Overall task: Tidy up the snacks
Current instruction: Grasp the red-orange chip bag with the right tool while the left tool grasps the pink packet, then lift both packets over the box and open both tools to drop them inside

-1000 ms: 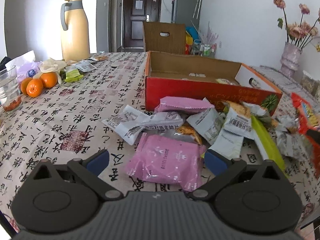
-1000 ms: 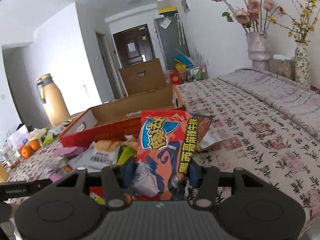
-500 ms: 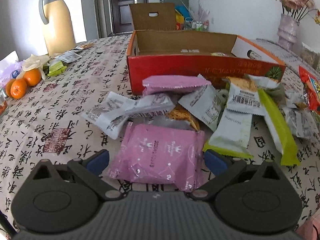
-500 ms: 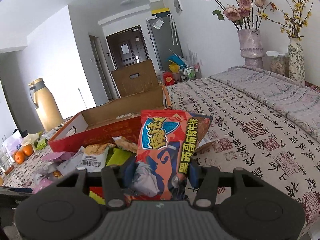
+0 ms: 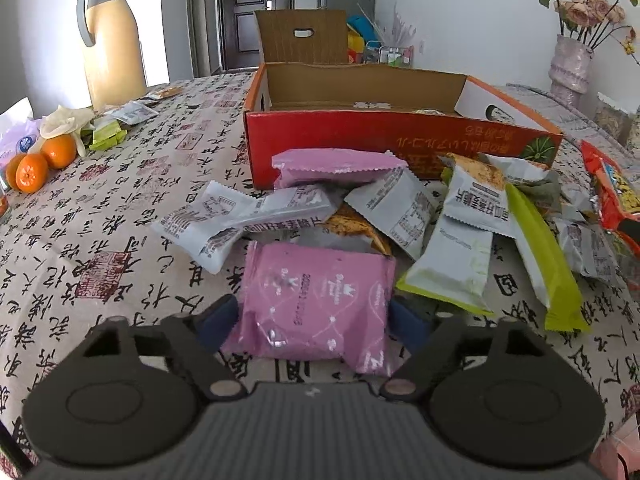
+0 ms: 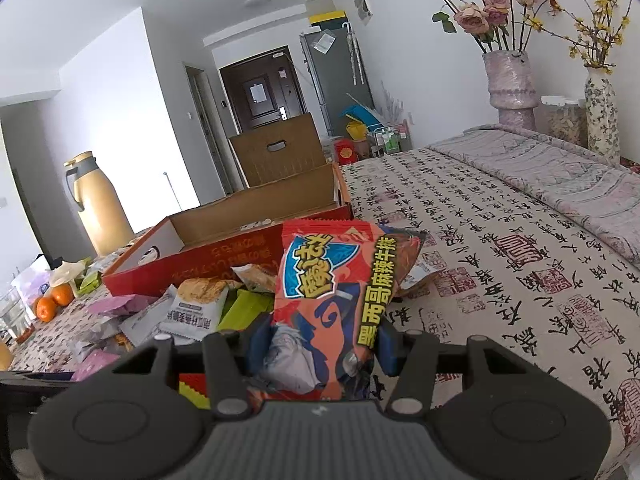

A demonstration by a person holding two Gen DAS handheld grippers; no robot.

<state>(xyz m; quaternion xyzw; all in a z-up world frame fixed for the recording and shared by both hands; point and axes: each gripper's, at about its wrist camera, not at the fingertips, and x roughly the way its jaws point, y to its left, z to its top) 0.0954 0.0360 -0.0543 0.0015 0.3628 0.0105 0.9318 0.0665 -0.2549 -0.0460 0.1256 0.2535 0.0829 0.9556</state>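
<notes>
A pink snack packet (image 5: 316, 300) lies flat on the calligraphy-print tablecloth, between the fingers of my left gripper (image 5: 314, 322). Its jaws are closing, with the blue pads drawn up to the packet's two side edges. Behind it spreads a pile of grey, green and pink snack packets (image 5: 460, 216), in front of an open red cardboard box (image 5: 400, 140). My right gripper (image 6: 320, 344) is shut on a red snack bag (image 6: 336, 288), held upright above the pile's right end. The same box (image 6: 224, 256) shows behind that bag, with a few items inside.
A tall yellow thermos (image 5: 112, 44) stands at the back left, with oranges (image 5: 40, 160) and small wrappers near it. Flower vases (image 6: 508, 84) stand along the right wall. A folded grey cloth (image 6: 560, 176) covers the table's far right side.
The left gripper's fingers have come in from wide apart to the pink packet's sides, and the view has tipped down slightly. The right gripper still holds the red bag in the same place.
</notes>
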